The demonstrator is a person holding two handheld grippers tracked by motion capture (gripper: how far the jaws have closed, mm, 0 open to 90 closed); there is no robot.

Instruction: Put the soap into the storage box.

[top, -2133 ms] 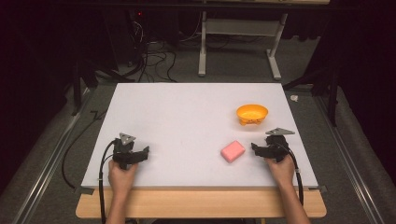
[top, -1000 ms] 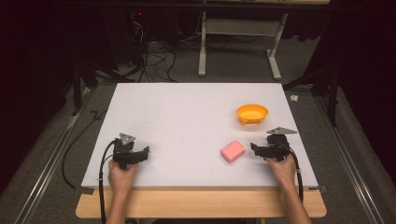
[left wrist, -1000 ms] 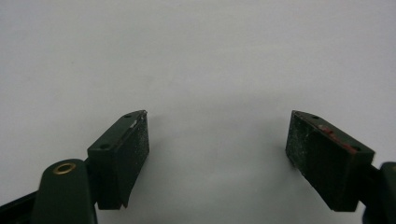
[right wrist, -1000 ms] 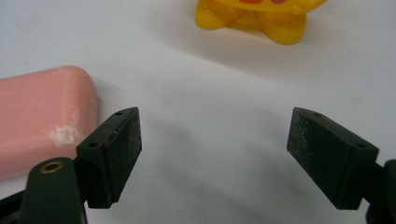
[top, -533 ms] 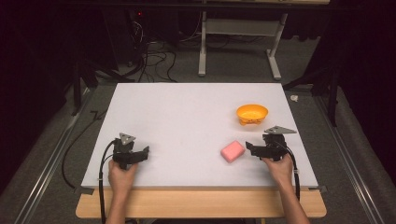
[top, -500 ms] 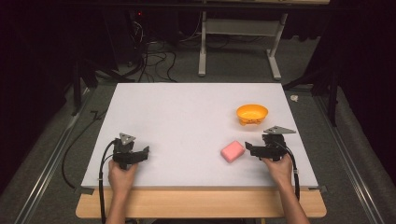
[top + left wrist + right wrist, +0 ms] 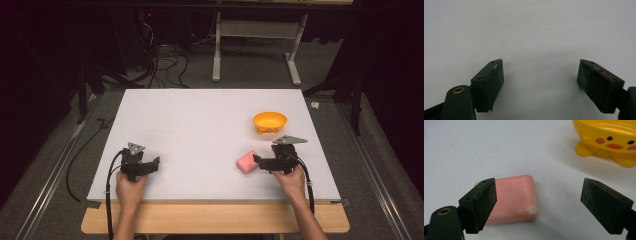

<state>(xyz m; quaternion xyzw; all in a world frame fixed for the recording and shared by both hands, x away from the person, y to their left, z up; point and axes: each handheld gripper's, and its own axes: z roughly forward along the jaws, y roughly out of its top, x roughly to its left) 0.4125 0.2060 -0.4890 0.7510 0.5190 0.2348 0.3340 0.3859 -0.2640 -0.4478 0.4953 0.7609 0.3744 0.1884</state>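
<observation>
Landmark: pink soap bar (image 7: 246, 162), flat on white worktop (image 7: 210, 125), toward right front.

Left tool (image 7: 145, 167): well apart from soap bar, off to its left near worktop's front edge. Jaws spread wide, seen in left gripper view (image 7: 540, 82); nothing between them, bare worktop beyond. Held in left hand (image 7: 130, 187).

Soap bar (image 7: 510, 198): rounded rectangle. In right gripper view, long axis roughly across the jaw line, slightly skewed; left end behind left jaw, so bar off-centre in the gap, toward the left jaw.

Right tool (image 7: 261, 161): just right of soap bar, tips at its near edge, contact uncertain. Jaws wide apart (image 7: 537, 205), gripping nothing. By far the nearer tool; likely needs a shift toward bar's left end before closing.

Yellow duck-faced bowl (image 7: 270, 122): behind and right of soap bar, near, apart.
</observation>
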